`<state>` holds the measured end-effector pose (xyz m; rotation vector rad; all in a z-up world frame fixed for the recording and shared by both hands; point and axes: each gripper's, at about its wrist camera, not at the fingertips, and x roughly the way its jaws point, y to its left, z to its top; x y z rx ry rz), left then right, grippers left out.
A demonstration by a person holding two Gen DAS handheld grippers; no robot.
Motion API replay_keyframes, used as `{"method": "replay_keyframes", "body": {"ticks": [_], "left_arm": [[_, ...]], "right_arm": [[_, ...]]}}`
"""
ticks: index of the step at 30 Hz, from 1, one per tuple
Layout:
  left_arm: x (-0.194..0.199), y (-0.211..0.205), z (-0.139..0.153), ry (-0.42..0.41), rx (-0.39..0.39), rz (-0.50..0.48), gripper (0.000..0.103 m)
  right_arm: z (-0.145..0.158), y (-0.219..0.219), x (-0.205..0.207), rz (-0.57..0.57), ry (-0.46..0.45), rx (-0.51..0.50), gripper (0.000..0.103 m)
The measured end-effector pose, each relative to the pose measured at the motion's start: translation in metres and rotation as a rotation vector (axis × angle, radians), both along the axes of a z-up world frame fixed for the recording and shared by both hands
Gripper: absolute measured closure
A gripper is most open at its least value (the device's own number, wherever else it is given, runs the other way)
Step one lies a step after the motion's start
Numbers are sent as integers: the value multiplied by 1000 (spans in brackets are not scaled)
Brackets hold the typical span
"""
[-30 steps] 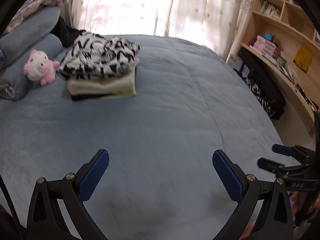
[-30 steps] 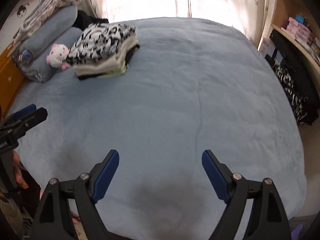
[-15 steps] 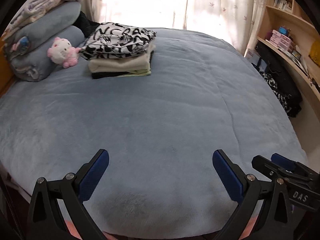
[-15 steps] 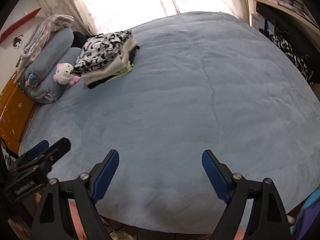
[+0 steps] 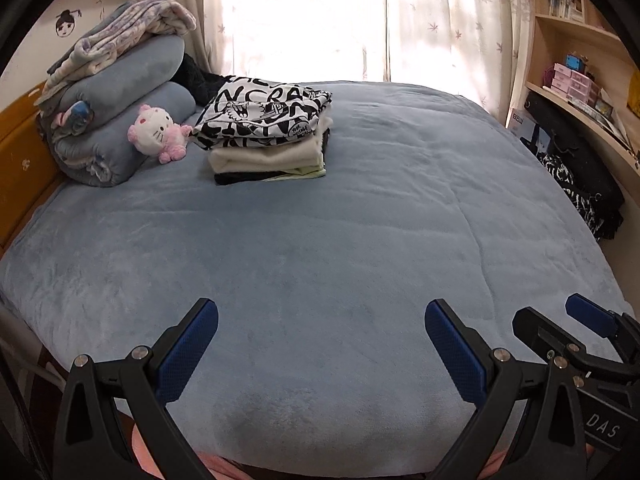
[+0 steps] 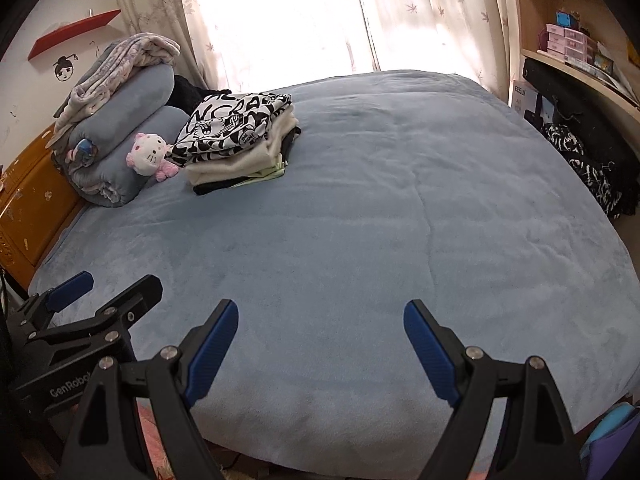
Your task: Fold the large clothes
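A stack of folded clothes, topped by a black-and-white printed garment, sits at the far left of the blue bed; it also shows in the right wrist view. My left gripper is open and empty over the bed's near edge. My right gripper is open and empty beside it. Each gripper shows in the other's view: the right one and the left one. Dark patterned clothes hang at the right bedside.
Rolled grey bedding and a pink plush cat lie by the orange headboard. Curtains cover the window behind. Shelves with boxes stand on the right.
Both grippers have pulled back from over the bed to its near edge and tilted up; the whole bed is now in view. Both stay open and empty.
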<state>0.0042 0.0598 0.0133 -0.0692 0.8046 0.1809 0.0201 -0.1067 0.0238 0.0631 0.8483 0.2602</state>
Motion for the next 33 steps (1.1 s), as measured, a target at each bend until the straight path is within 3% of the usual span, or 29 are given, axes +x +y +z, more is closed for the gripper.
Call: {"method": "replay_keyframes", "body": {"ticks": [33], "left_arm": [[2,6,-4,9,-8,-1,2]], "right_arm": [[2,-5,4,-8,-10,-27,18]]}}
